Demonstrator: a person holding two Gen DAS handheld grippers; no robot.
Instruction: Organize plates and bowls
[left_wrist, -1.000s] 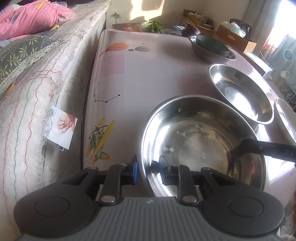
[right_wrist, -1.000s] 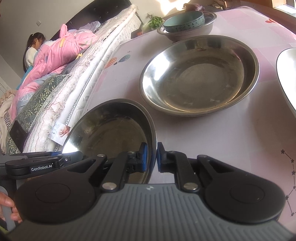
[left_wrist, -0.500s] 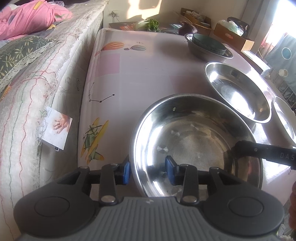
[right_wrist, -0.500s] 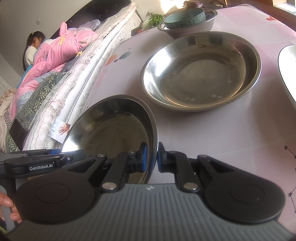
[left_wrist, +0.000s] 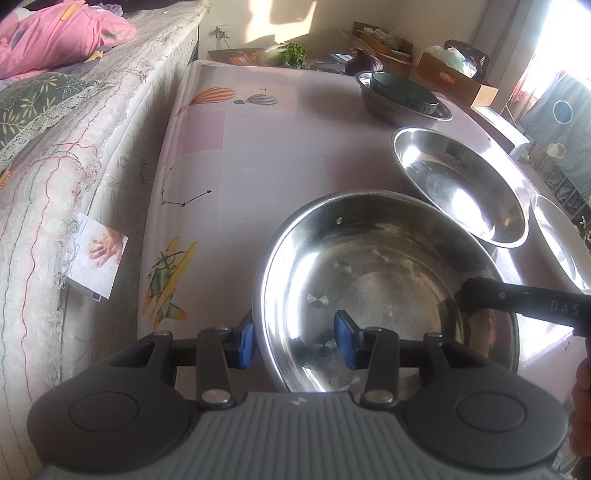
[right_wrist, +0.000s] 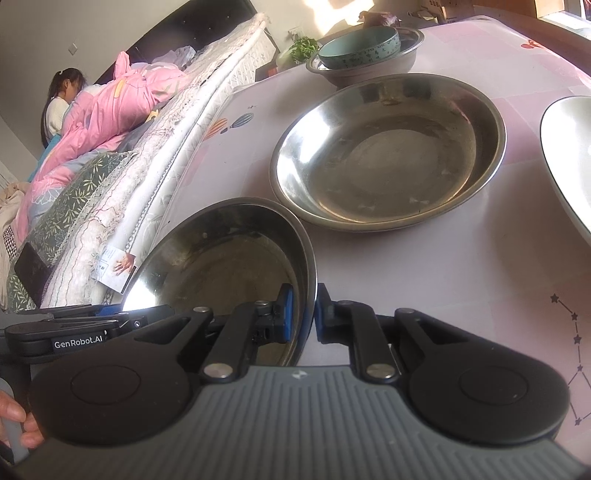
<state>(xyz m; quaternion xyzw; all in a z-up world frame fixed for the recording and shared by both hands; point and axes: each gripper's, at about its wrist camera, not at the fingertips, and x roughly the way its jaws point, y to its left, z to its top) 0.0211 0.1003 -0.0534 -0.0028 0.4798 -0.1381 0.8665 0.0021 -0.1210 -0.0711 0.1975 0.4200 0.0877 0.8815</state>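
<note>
Steel bowl on pink tablecloth: right gripper clamps its rim; left gripper, jaws just parted, straddles opposite rim without pressing.

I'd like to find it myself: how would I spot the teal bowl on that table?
Start at the pink table beside the bed and look to its far end, near the leafy greens. There a grey metal basin stands, and the teal bowl sits inside it: the only coloured dish, the others being bare steel or white.
</note>
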